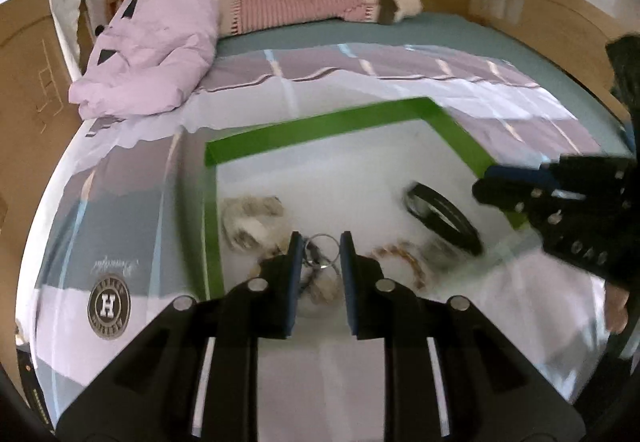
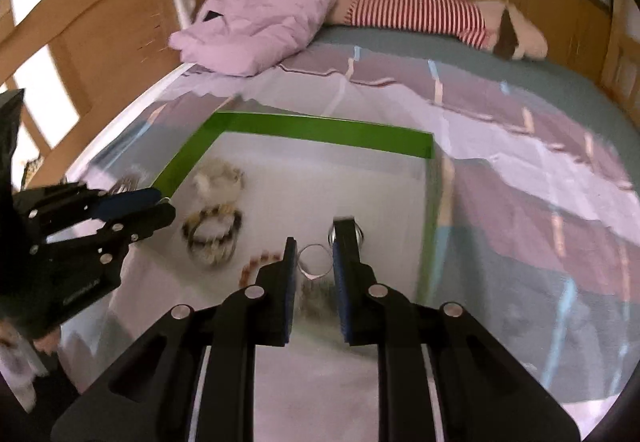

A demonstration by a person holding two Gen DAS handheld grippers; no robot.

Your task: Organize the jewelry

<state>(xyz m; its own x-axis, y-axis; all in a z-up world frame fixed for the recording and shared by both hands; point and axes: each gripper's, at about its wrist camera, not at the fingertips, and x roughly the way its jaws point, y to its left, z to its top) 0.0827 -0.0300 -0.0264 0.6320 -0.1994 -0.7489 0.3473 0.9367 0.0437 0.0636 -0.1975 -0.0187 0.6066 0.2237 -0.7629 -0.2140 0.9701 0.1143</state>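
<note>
A white mat with a green border (image 1: 320,126) (image 2: 320,132) lies on the bed and carries the jewelry. My left gripper (image 1: 320,254) stands open over a thin silver ring (image 1: 325,242) and some dark, blurred pieces. To its left lies a pale beaded bracelet (image 1: 250,218). An amber bead string (image 1: 400,258) and a black bangle (image 1: 440,218) are on its right. My right gripper (image 2: 316,254) is open around a silver hoop (image 2: 316,262), not touching it. A dark-and-cream bracelet (image 2: 212,238) and a pale bracelet (image 2: 218,178) lie left of it. Each gripper shows in the other view (image 1: 488,182) (image 2: 160,206).
A folded pink quilt (image 1: 152,54) (image 2: 256,30) and a red-striped pillow (image 1: 296,6) (image 2: 416,16) lie at the head of the bed. Wooden panels (image 1: 24,82) surround the bed. The patterned sheet (image 1: 108,306) spreads around the mat. A small shiny round item (image 2: 362,234) sits behind my right finger.
</note>
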